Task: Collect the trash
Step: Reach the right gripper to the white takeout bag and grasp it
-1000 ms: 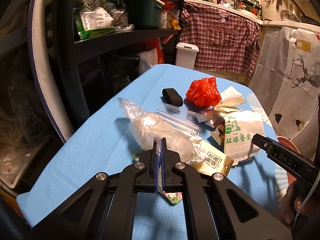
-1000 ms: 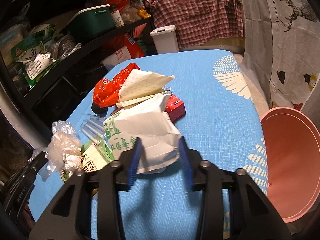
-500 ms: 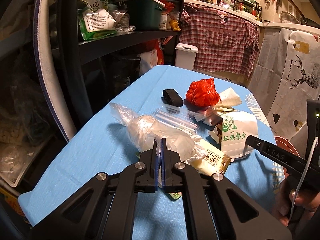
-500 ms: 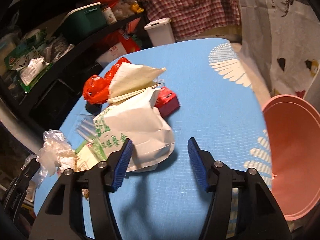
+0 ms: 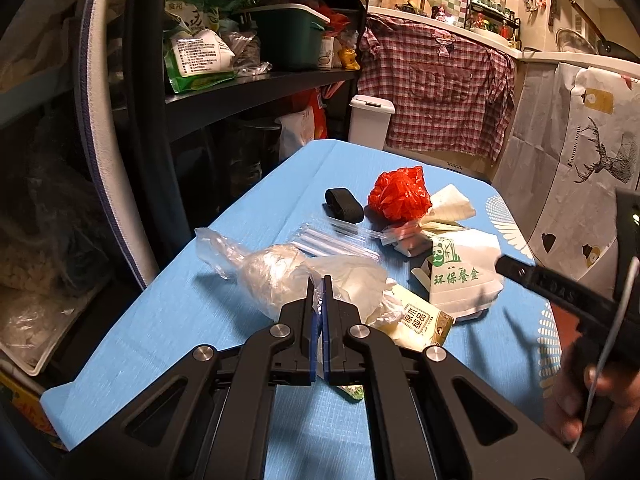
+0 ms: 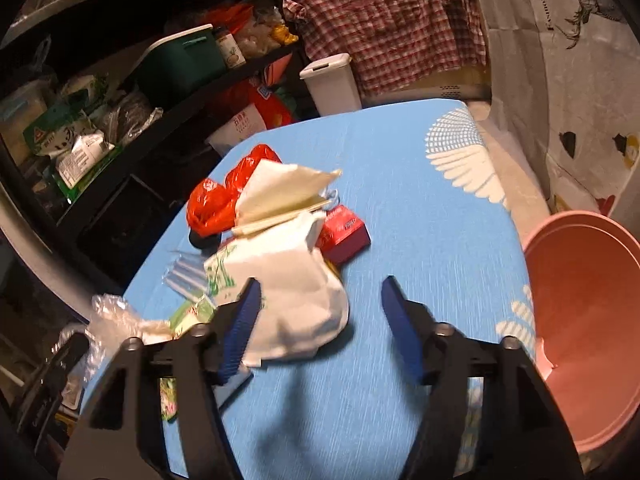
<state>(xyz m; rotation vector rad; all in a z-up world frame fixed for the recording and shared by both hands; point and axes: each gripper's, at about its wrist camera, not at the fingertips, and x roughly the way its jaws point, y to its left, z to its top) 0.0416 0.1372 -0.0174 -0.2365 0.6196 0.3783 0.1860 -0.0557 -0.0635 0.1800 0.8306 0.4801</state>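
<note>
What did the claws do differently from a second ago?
The right claw opened its fingers wide in front of the white paper bag. The left claw stayed shut on the clear plastic bag. The trash pile and pink bin did not move.

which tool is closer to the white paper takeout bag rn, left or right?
Right. The right tool is open with the white paper bag against its left finger. The left tool is shut on the clear plastic bag, left of it.

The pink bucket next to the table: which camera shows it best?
The right wrist view: the pink bucket fills its right side, open mouth and rim visible beside the blue table. In the left wrist view only a reddish sliver peeks past the table edge.
</note>
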